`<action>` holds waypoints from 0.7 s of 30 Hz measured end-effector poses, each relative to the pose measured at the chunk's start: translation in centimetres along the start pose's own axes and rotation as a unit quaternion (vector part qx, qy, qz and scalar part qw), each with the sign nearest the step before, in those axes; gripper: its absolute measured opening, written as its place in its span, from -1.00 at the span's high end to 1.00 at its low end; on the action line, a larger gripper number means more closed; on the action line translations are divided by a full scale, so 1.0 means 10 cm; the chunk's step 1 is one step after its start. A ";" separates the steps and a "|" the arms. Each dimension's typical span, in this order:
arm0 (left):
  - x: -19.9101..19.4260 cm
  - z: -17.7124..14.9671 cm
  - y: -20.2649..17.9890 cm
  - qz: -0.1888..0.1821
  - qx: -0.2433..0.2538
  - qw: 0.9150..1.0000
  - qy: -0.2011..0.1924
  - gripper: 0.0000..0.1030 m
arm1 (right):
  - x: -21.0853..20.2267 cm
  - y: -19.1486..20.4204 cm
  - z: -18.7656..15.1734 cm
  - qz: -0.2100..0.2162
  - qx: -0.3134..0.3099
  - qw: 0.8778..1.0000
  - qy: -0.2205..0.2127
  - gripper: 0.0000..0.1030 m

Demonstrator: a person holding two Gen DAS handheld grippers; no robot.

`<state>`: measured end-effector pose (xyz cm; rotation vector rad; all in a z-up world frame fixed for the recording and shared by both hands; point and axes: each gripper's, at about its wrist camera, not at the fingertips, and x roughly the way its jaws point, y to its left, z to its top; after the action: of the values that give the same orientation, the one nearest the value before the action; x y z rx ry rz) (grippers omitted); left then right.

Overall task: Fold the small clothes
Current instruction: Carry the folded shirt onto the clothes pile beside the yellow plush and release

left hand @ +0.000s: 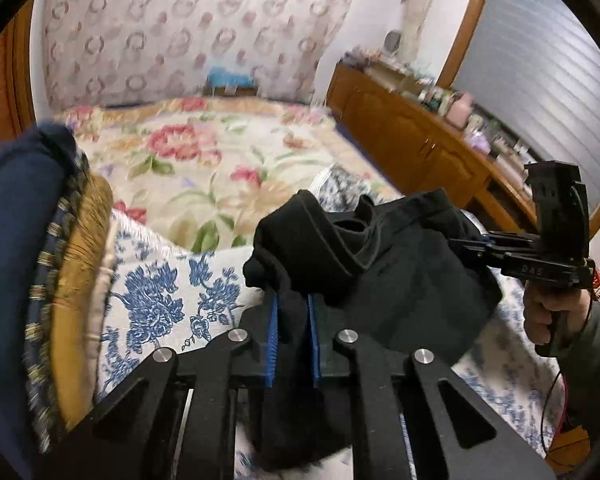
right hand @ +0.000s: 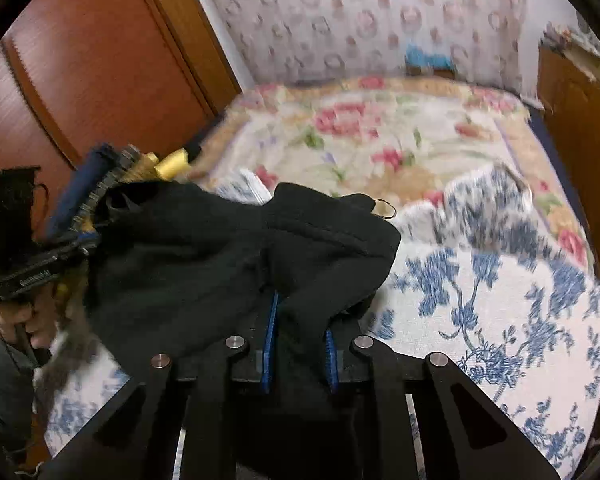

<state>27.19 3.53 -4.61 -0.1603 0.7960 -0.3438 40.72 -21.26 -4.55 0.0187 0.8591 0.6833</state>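
We hold a black garment [left hand: 380, 264] up between our two grippers, lifted just above the blue-and-white floral cloth [left hand: 160, 300] that covers the near part of the bed. The garment is small, dark and matte, made of a soft, thick-looking fabric. It hangs bunched and rumpled instead of flat, with a wide banded edge curling over itself near the top and a thin loose thread sticking out at one corner. Its exact kind we cannot tell from these views.

Our left gripper [left hand: 294, 328] has its blue pads [left hand: 274, 336] pressed onto a fold of the black fabric, which fills the narrow gap between them. Our right gripper [right hand: 300, 336] is likewise clamped on another part of the same garment, cloth squeezed between its blue pads [right hand: 270, 336]. In the left view the right gripper shows from the side with a hand [left hand: 548, 312] around its handle.

Farther back lies a bedspread [left hand: 204, 160] with red flowers. At the left edge sits a stack of folded fabrics [left hand: 52, 240] in navy and gold.
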 end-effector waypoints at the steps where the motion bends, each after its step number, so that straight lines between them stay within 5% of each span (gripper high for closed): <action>1: -0.11 0.00 -0.03 -0.003 0.001 1.000 -0.013 0.75 | -0.11 0.05 0.01 0.003 -0.008 1.000 -0.016 0.63; 13: -1.53 -0.11 0.12 0.048 -0.028 0.989 -0.137 0.77 | -0.88 0.98 0.49 0.027 -0.168 0.979 -0.111 0.66; 21: -2.19 -0.49 0.62 0.127 -0.081 0.975 -0.162 0.77 | -0.59 1.90 1.14 0.083 -0.296 0.947 -0.096 0.66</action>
<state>10.95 17.13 5.06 -0.2572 0.5123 -0.0078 35.59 -6.75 12.46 -0.3804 0.4421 1.0591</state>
